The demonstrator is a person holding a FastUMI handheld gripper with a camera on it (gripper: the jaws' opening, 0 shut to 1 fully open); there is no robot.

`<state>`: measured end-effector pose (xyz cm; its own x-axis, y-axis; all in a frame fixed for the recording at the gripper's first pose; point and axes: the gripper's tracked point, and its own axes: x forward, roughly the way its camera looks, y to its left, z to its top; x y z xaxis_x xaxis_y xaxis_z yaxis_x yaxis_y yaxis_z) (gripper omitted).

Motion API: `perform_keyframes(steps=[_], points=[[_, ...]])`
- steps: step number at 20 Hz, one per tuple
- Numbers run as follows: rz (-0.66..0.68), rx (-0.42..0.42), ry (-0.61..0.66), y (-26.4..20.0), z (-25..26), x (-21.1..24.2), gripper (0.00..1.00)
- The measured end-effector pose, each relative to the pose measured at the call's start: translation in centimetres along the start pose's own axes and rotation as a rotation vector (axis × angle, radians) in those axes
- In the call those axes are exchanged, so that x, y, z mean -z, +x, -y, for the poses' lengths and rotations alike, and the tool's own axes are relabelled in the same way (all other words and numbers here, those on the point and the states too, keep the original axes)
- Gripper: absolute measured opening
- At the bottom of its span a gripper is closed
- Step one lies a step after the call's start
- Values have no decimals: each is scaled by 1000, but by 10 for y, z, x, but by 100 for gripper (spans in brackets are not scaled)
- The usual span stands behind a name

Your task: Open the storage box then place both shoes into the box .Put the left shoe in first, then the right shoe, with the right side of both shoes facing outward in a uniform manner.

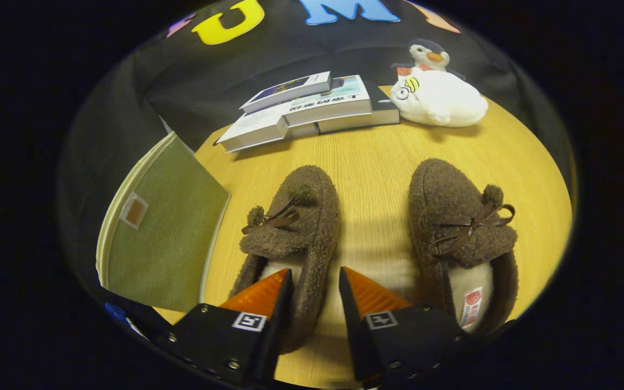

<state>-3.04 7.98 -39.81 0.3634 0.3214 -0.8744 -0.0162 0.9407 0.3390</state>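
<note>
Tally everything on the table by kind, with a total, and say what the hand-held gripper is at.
Brown shoes: 2
Books: 4
Plush toys: 2
Green storage box: 1
Total: 9
Hand-held gripper: fingers open, straddling the side wall of the shoe nearer the box.

Brown fuzzy shoes (377, 227), green box lid (166, 238), yellow-tan table (377, 151)

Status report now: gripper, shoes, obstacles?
Gripper jaws open, straddling the side wall of the left fuzzy brown slipper. Right fuzzy brown slipper alongside. Green fabric storage box beside them.
</note>
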Motion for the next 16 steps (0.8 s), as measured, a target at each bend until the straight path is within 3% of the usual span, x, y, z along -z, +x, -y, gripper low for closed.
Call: perform_keyframes(steps=[1,3,5,7,9,16], points=[[-7,3,20,-2,0,1,49],[-2,6,56,-1,0,0,50],[0,1,113,0,-3,-2,18],[7,52,126,-2,3,-2,18],[-11,54,170,-6,2,-6,1],[33,-29,264,-38,-24,-37,1]])
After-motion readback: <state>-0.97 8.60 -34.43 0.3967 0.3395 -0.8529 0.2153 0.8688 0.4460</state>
